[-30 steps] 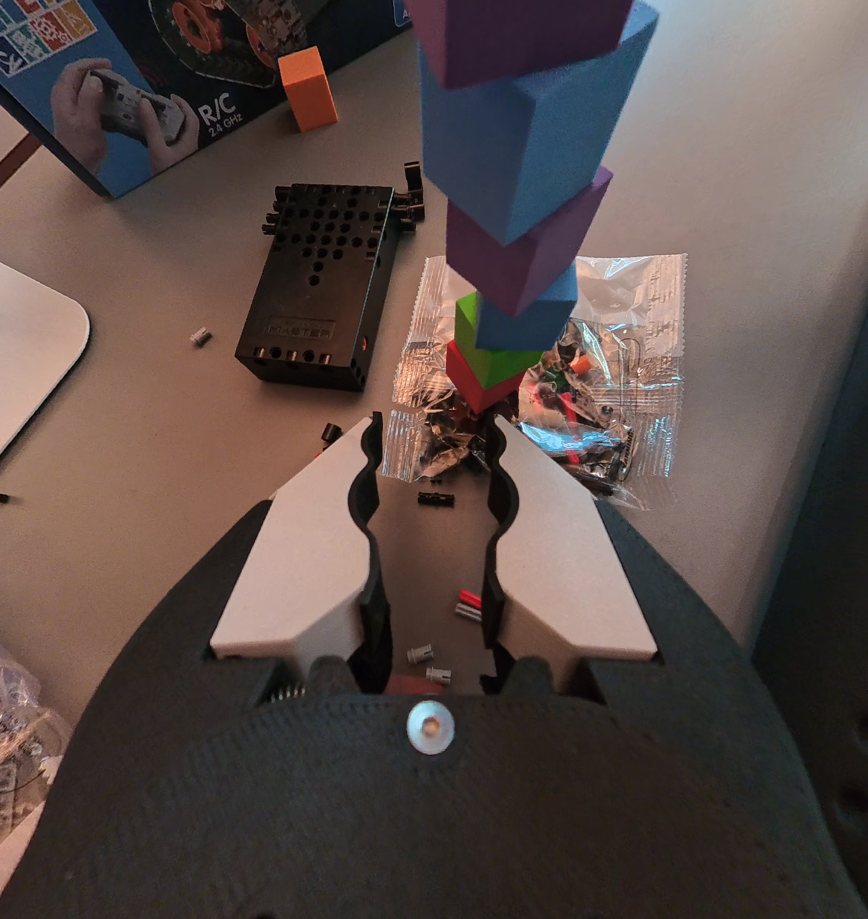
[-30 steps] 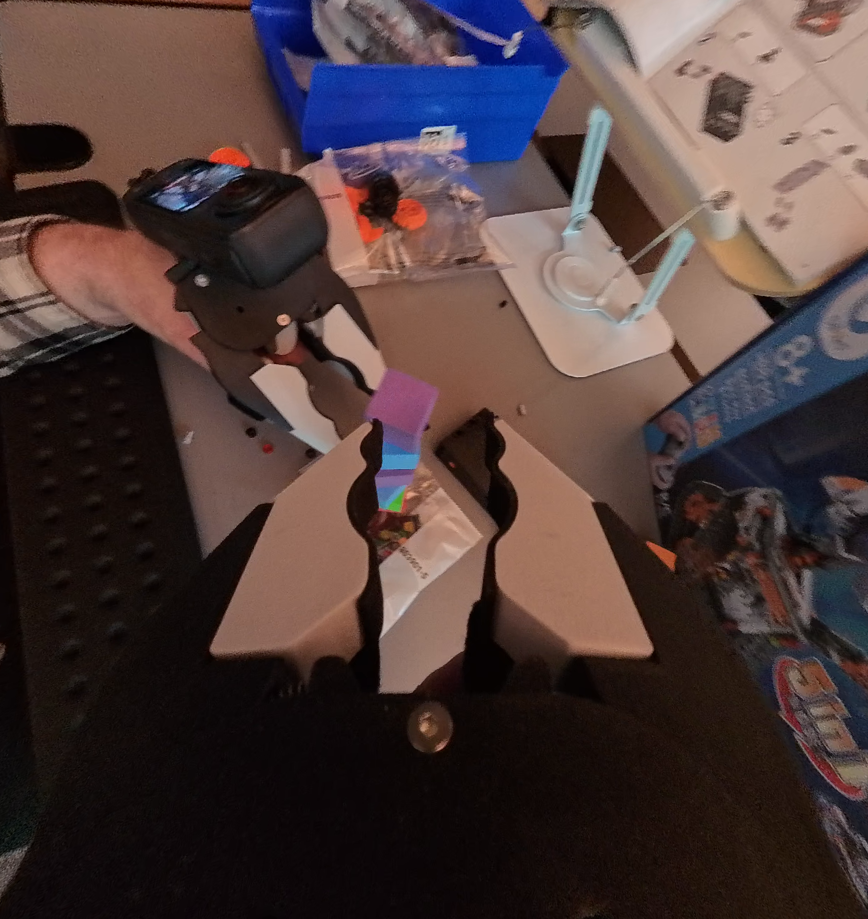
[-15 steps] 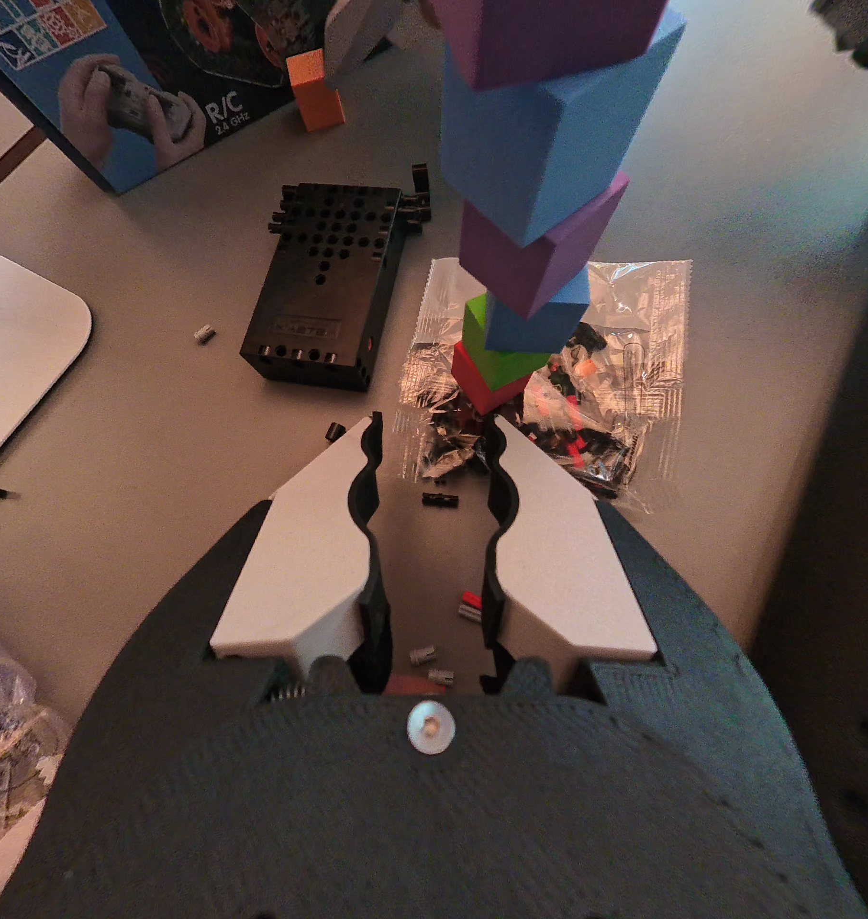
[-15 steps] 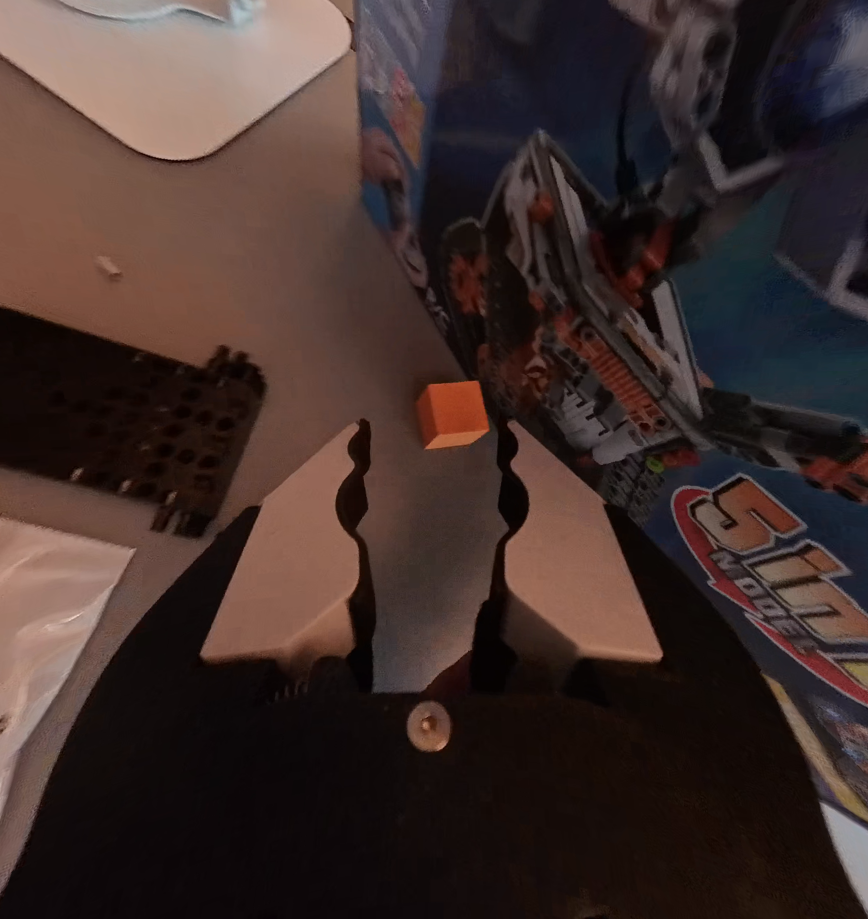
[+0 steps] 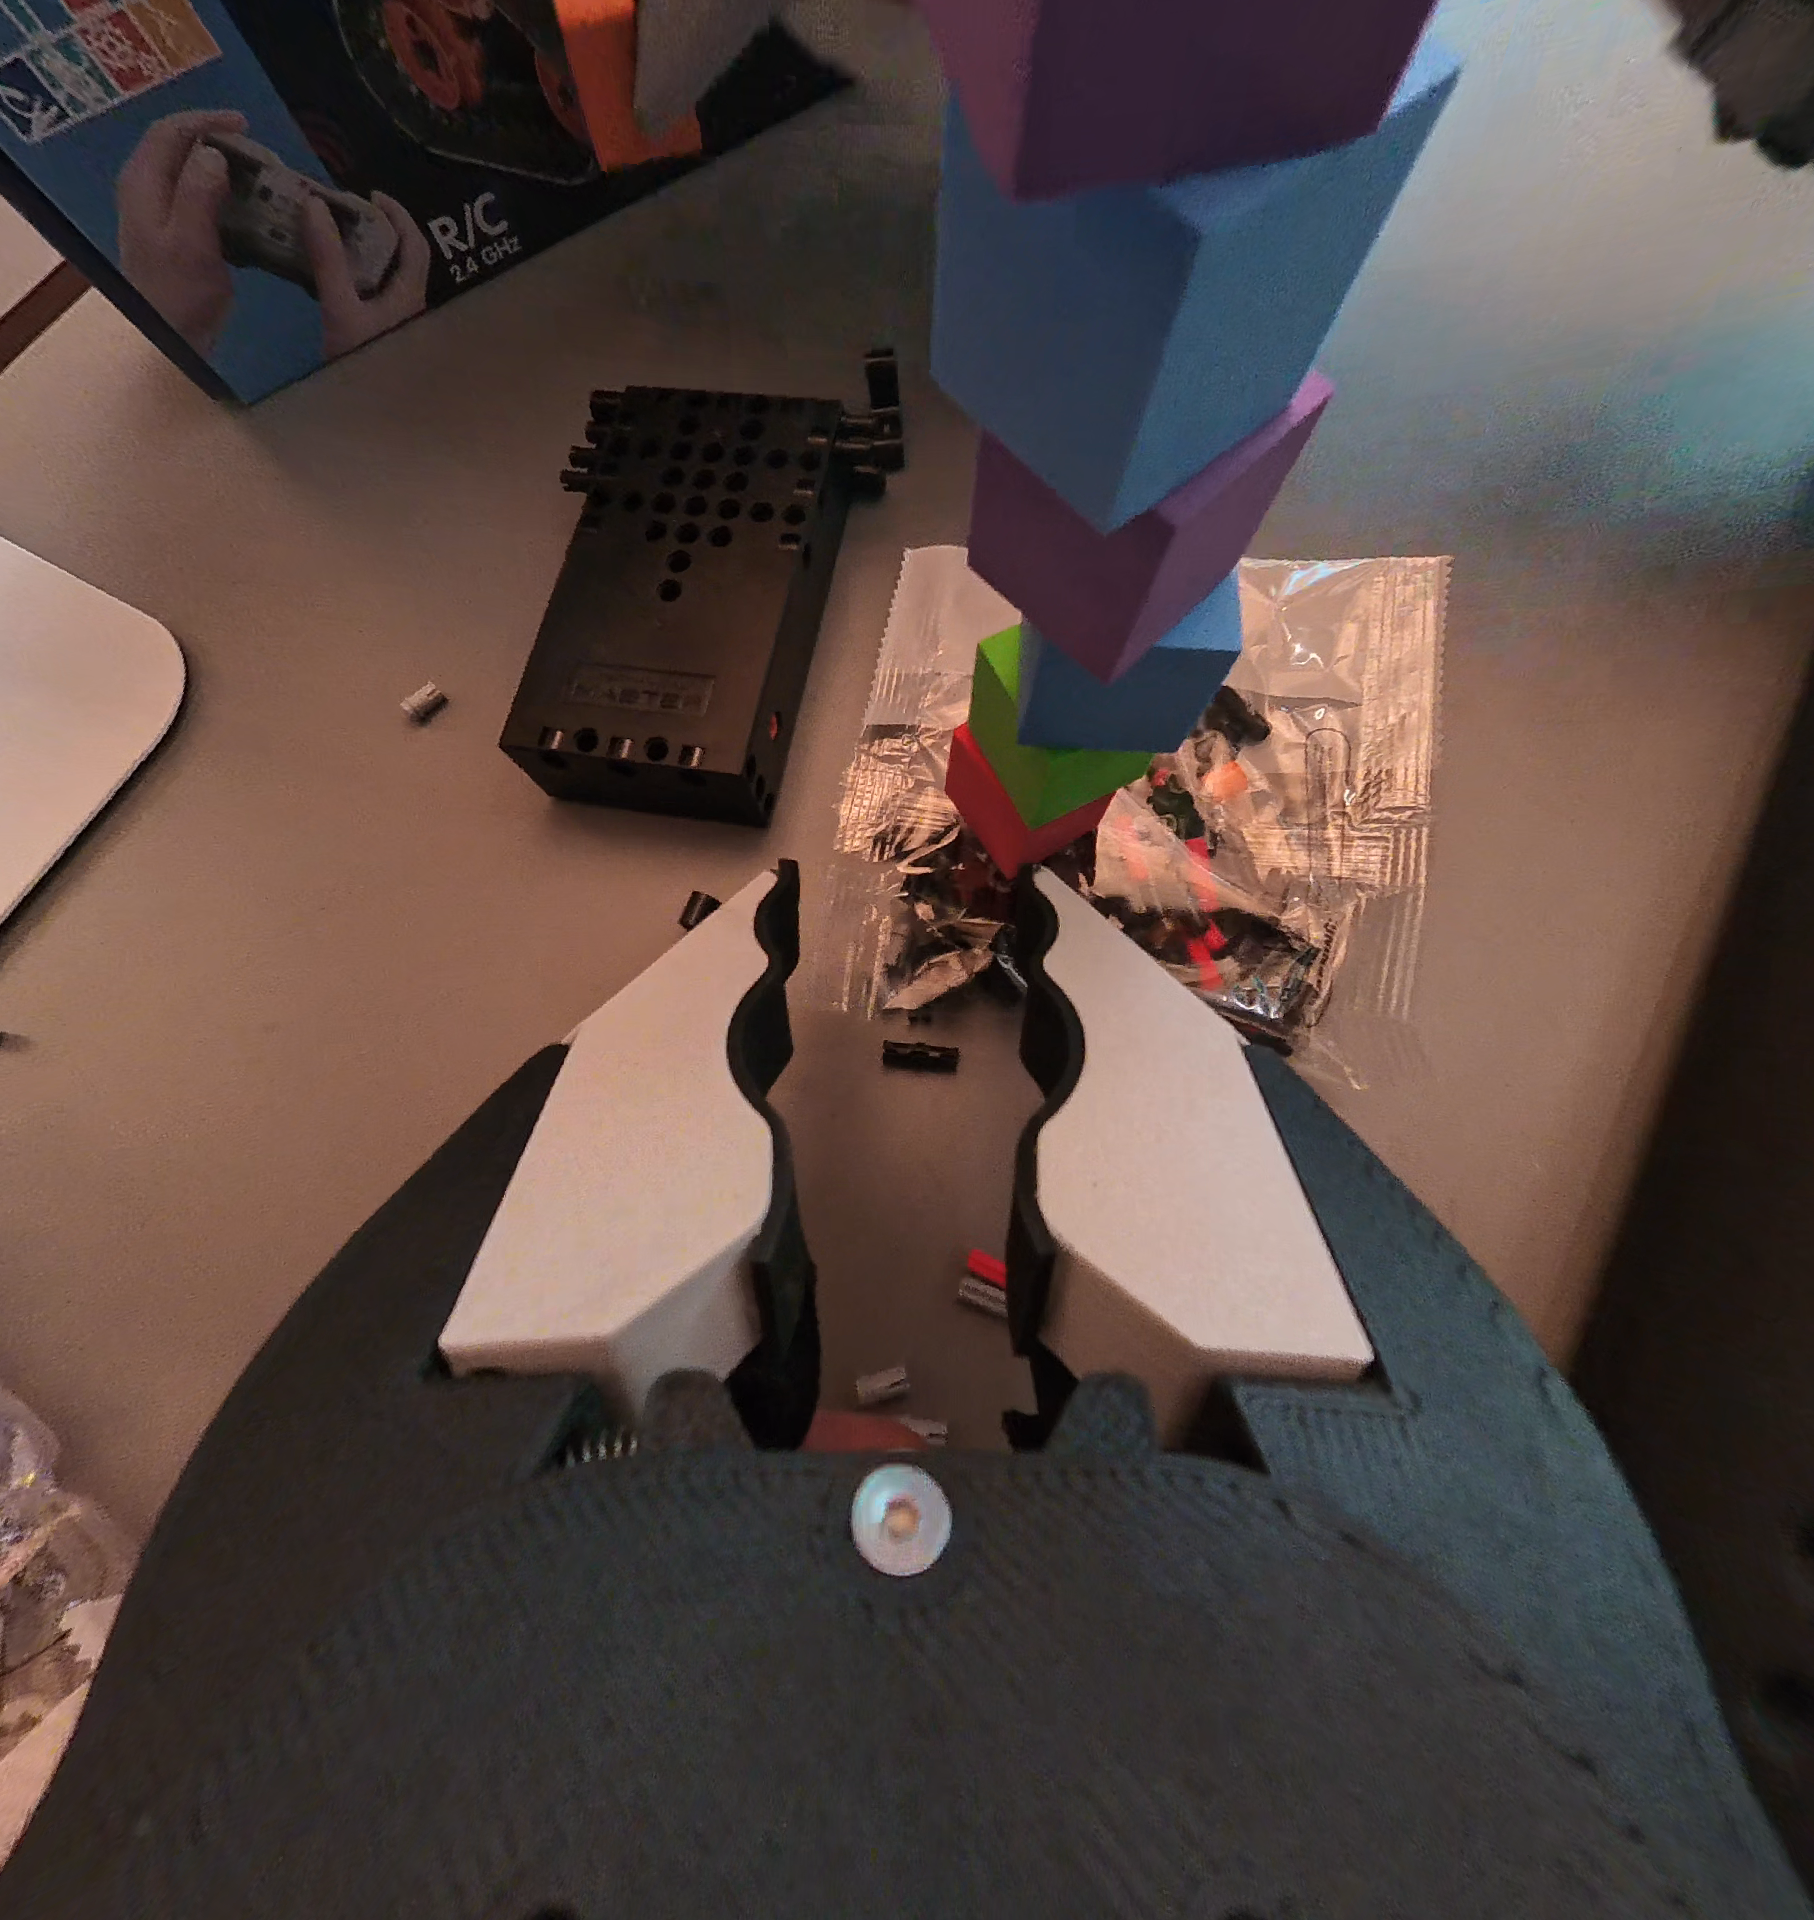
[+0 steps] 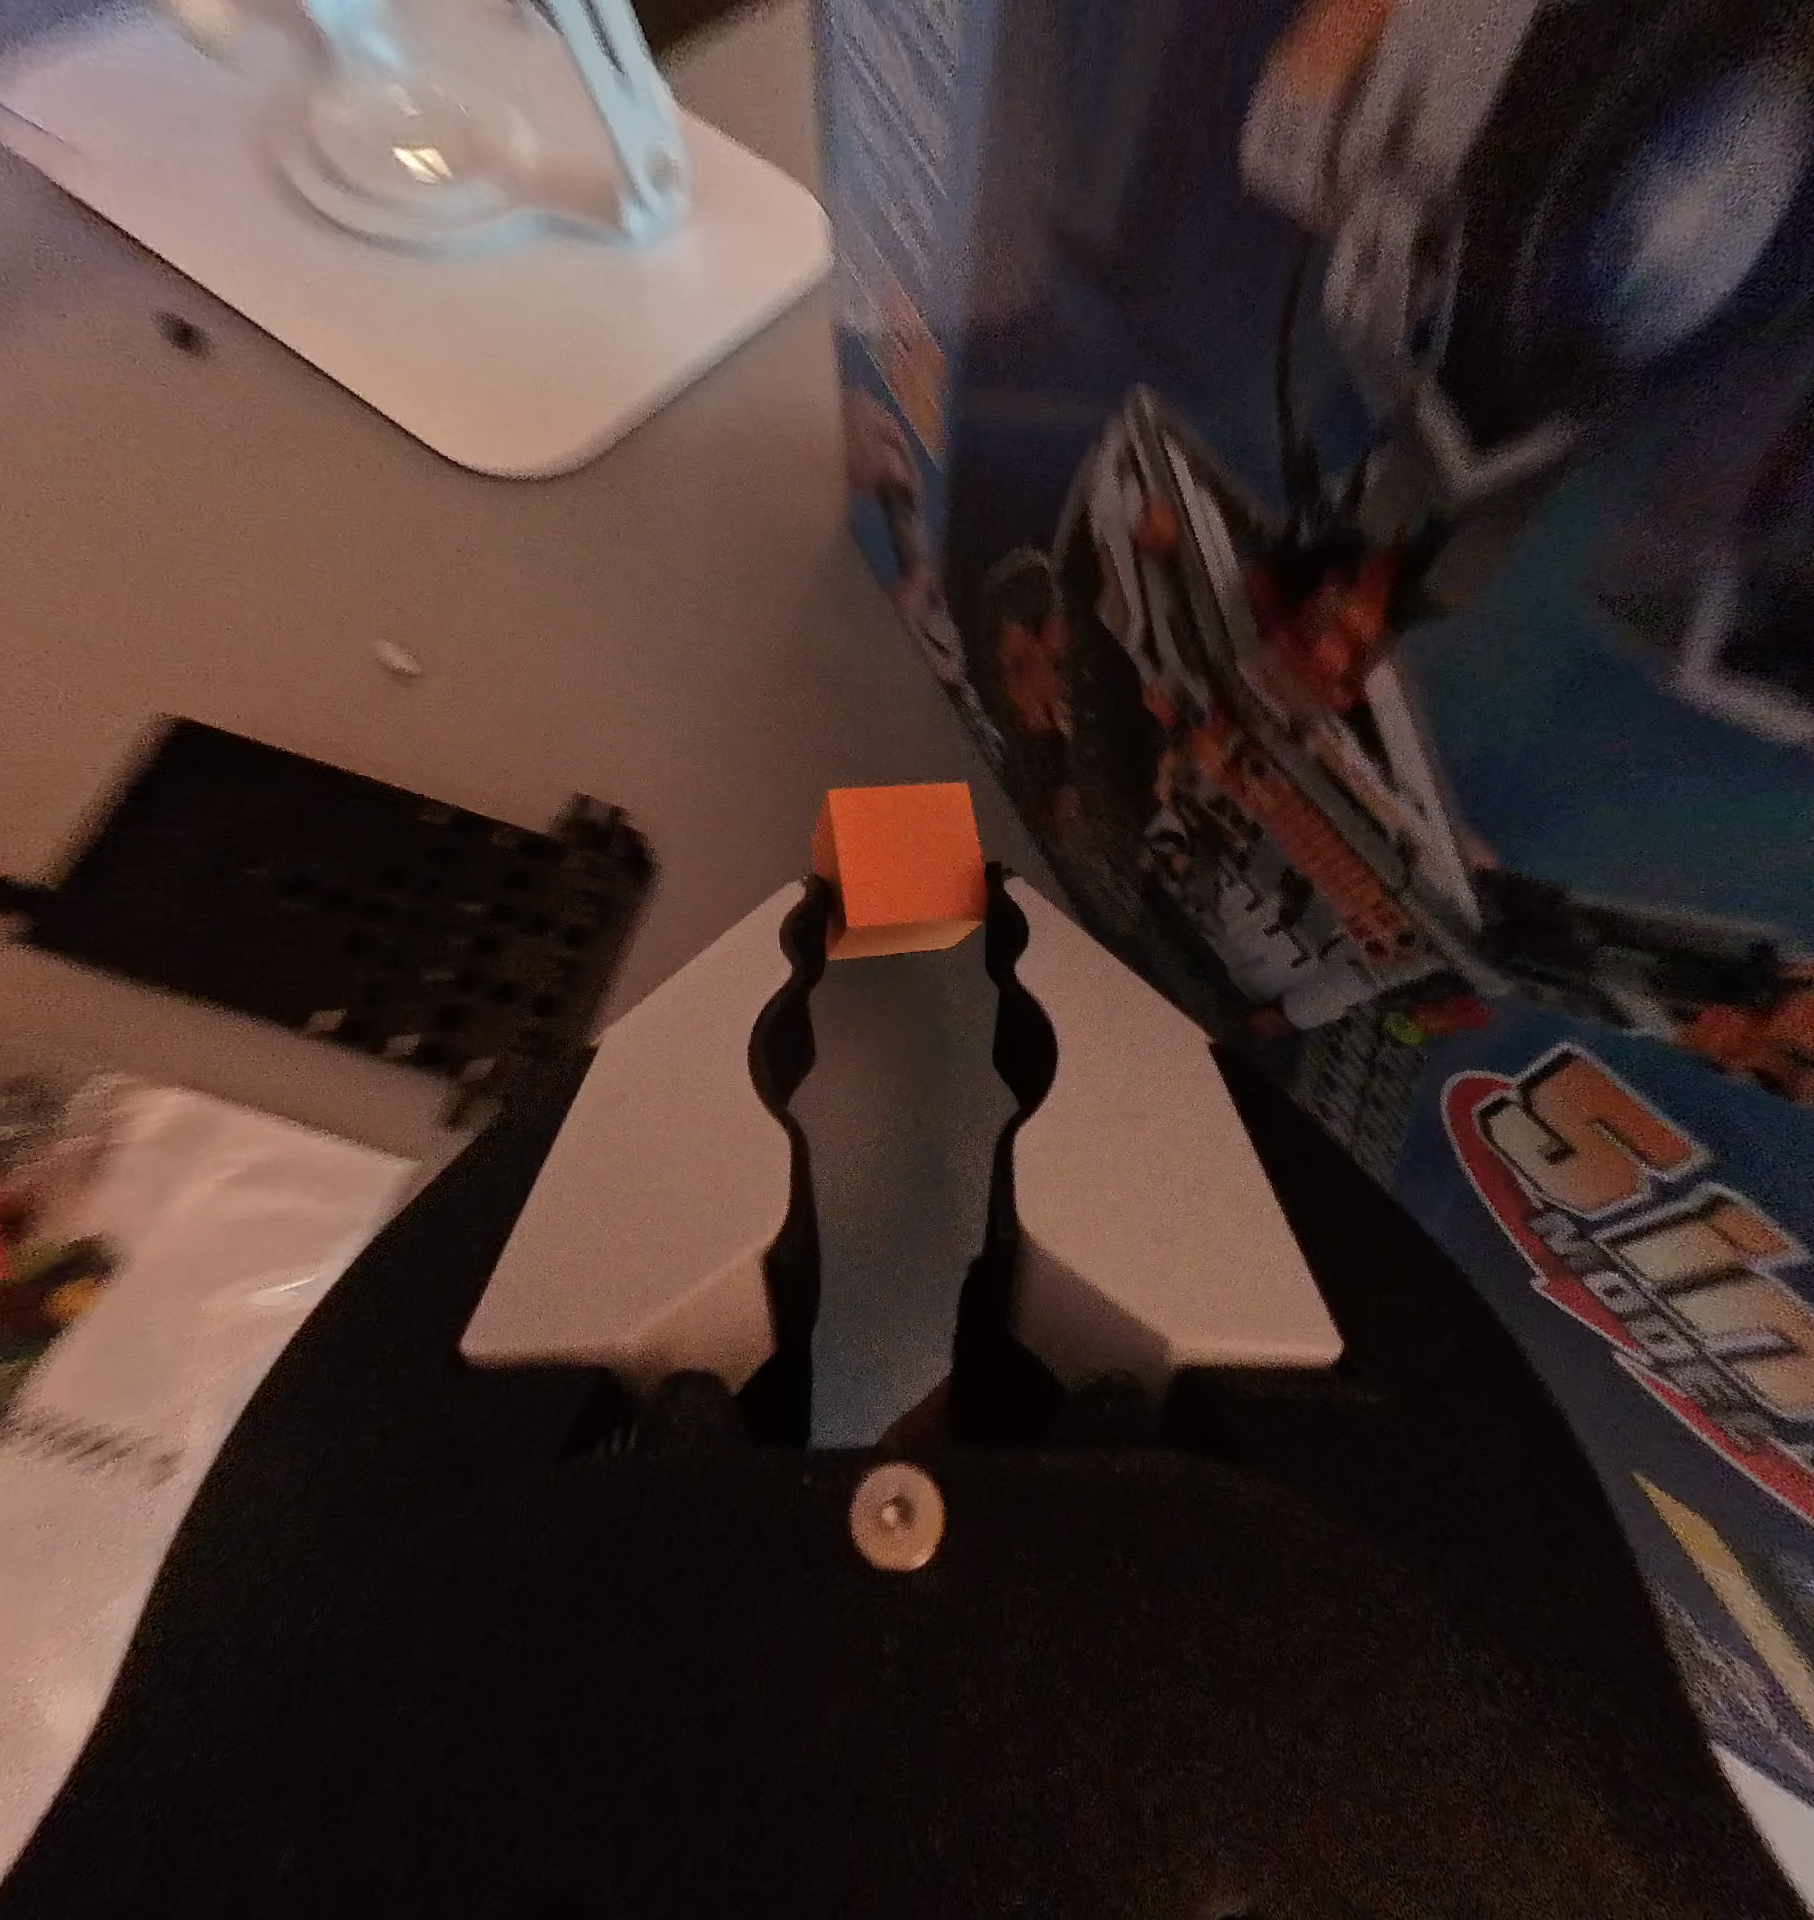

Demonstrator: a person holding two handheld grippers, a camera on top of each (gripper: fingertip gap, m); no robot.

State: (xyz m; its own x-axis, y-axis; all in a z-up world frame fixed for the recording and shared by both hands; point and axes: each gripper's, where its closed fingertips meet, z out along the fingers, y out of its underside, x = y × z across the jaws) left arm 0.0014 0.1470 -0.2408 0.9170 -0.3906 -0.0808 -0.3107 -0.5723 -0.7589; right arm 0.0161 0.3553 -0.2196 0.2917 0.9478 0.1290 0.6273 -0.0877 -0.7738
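Note:
A leaning tower of foam cubes stands on a clear bag of parts (image 5: 1329, 727): a red cube (image 5: 986, 800) at the bottom, then green (image 5: 1017, 707), blue, purple (image 5: 1090, 561), blue (image 5: 1111, 312) and purple. My left gripper (image 5: 911, 883) is open and empty, with its tips just short of the red cube. My right gripper (image 6: 898, 894) is shut on an orange cube (image 6: 898, 868) held at its fingertips beside the blue toy box (image 6: 1402, 623). The orange cube also shows at the top of the left wrist view (image 5: 612, 94).
A black perforated block (image 5: 674, 613) lies left of the tower. A white stand base (image 6: 446, 291) sits at the far left. Small loose pins (image 5: 918, 1057) lie scattered on the table. A dark mat (image 5: 1765, 1039) runs along the right edge. The tips of one gripper are about 20 cm away from the tips of the other. The black perforated block (image 5: 674, 613) is about 8 cm from my left fingertips.
My right gripper swung from the tower to the orange cube by the toy box and closed on it. The cube looks raised. My left gripper hardly moved.

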